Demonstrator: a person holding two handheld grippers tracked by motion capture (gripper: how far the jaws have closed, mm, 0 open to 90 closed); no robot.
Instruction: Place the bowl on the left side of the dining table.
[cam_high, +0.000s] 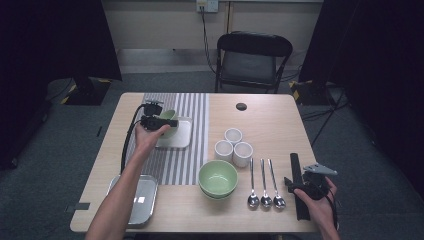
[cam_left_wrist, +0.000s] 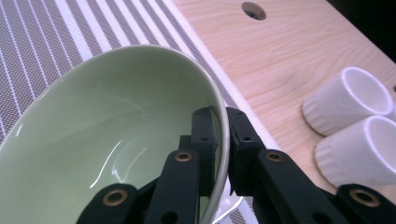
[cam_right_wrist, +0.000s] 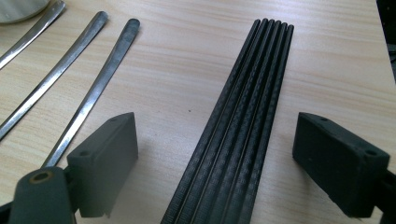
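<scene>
Green bowl (cam_left_wrist: 107, 140) pinched by its rim, tilted over the white tray (cam_high: 182, 135) on the striped mat (cam_high: 192, 107).
The left gripper (cam_left_wrist: 219, 149) has its jaws clamped on the bowl's edge, one inside, one outside. The right gripper (cam_right_wrist: 215, 163) rests near the table's right edge, jaws wide apart either side of a bundle of black chopsticks (cam_right_wrist: 243, 126), beside three spoons (cam_high: 265, 185).

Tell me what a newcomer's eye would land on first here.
The left gripper stands out first, shut on the rim of a green bowl tilted over the white tray on the striped mat. Next, the right gripper, open at the table's right edge, straddles a bundle of black chopsticks beside three spoons.
</scene>
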